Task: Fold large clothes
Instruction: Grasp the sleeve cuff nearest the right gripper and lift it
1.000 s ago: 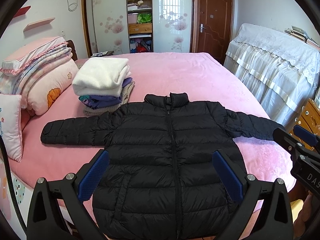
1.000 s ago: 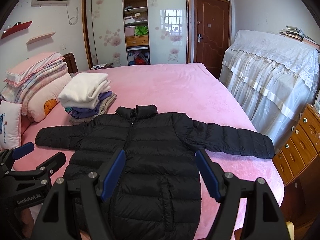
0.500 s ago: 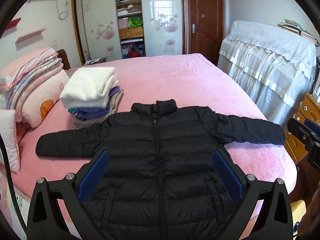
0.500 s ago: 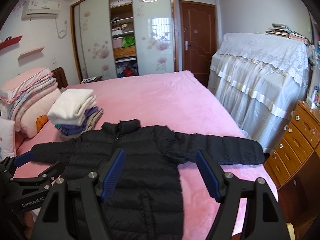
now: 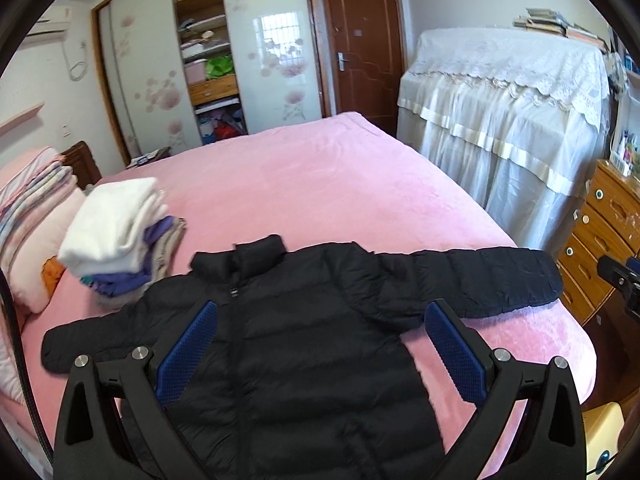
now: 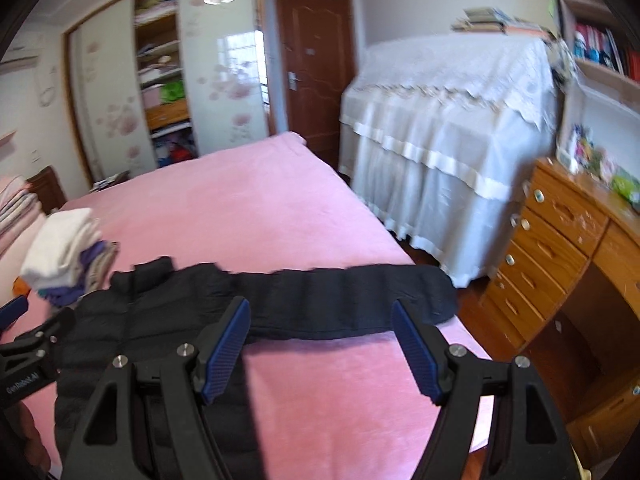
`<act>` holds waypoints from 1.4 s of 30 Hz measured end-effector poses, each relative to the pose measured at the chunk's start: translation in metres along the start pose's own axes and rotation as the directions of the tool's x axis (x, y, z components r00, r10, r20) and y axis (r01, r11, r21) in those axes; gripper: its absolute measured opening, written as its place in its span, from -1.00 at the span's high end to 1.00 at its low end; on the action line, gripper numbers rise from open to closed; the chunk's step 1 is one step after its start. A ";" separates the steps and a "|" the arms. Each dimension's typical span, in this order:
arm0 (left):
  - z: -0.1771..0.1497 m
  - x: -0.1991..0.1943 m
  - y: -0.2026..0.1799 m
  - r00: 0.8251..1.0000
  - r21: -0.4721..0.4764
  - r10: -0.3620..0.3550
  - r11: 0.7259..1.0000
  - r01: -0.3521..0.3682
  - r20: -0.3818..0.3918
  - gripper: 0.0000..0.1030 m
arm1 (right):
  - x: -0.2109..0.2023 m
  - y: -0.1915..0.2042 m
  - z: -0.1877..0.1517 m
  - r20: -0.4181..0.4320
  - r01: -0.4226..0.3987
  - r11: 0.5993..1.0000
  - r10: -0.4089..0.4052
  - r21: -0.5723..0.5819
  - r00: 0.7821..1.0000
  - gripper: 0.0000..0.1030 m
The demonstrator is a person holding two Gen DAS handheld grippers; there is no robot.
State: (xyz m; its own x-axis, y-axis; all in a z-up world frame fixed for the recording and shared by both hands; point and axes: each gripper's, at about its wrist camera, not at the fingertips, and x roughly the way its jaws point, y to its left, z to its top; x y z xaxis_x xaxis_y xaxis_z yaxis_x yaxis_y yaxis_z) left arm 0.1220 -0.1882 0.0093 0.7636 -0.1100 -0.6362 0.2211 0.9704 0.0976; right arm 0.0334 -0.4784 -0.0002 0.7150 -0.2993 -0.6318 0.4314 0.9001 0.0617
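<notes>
Black puffer jacket [image 5: 304, 344] flat on pink bed [image 5: 320, 184], front up, sleeves spread toward 3 and 9 o'clock; folded clothes stack [image 5: 120, 236] near collar at 10 o'clock (top piece white). Left hand-held gripper [image 5: 320, 354] above jacket body, jaws wide, holding nothing. Right hand-held gripper [image 6: 322, 346] above right sleeve [image 6: 344, 304], likewise wide and empty
</notes>
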 end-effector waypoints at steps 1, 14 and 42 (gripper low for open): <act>0.003 0.008 -0.004 1.000 0.002 -0.002 1.000 0.002 -0.001 -0.99 | 0.012 -0.013 0.001 -0.018 0.013 1.000 -0.013 0.015 1.000 -0.43; 0.007 0.146 -0.081 0.999 0.071 -0.042 0.997 0.042 -0.011 -0.96 | 0.162 -0.128 -0.029 -0.239 0.031 0.968 0.030 0.247 0.971 -0.43; -0.025 0.244 -0.145 0.972 0.113 -0.101 0.985 0.127 -0.211 -0.82 | 0.247 -0.151 -0.030 -0.169 -0.053 0.913 0.131 0.404 0.977 0.87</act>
State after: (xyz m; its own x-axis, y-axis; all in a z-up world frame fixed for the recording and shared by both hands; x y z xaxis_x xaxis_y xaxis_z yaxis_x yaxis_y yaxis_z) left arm 0.2611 -0.3507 -0.1796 0.5916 -0.1596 -0.7902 0.3834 0.9180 0.1016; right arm 0.1282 -0.6786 -0.1887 0.6619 -0.1211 -0.7398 0.5785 0.7101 0.4014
